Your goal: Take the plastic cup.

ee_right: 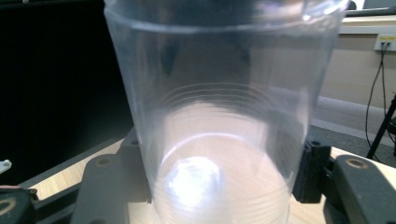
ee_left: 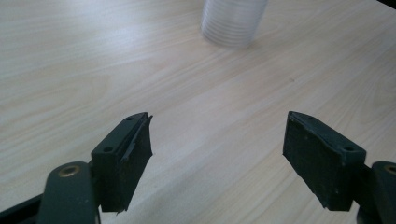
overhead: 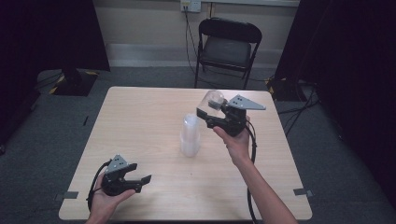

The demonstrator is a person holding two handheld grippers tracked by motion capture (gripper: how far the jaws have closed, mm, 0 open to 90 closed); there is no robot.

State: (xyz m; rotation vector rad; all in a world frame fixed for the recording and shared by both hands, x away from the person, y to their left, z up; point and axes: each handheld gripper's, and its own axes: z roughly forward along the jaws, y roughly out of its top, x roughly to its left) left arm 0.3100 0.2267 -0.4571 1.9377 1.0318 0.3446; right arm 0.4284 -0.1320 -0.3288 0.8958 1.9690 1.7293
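Clear ribbed plastic cup [ee_right: 219,130], clamped

Layout around the cup stack [overhead: 190,136]

The cup stack stands mid-tabletop [overhead: 140,121]; the right claw [overhead: 205,113] hangs just behind and right of it with a single cup [overhead: 212,100] between its jaws — the left claw [overhead: 144,181] sits well in front and left, a chair [overhead: 228,46] far behind.

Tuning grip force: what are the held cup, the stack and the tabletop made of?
Held cup in the right claw: looks like thin clear plastic, glossy; the background shows through its wall. Stack of cups: apparently the same plastic, milky where the ribbed walls overlap. Table: pale wood-grain surface, probably laminate, with a matte sheen.
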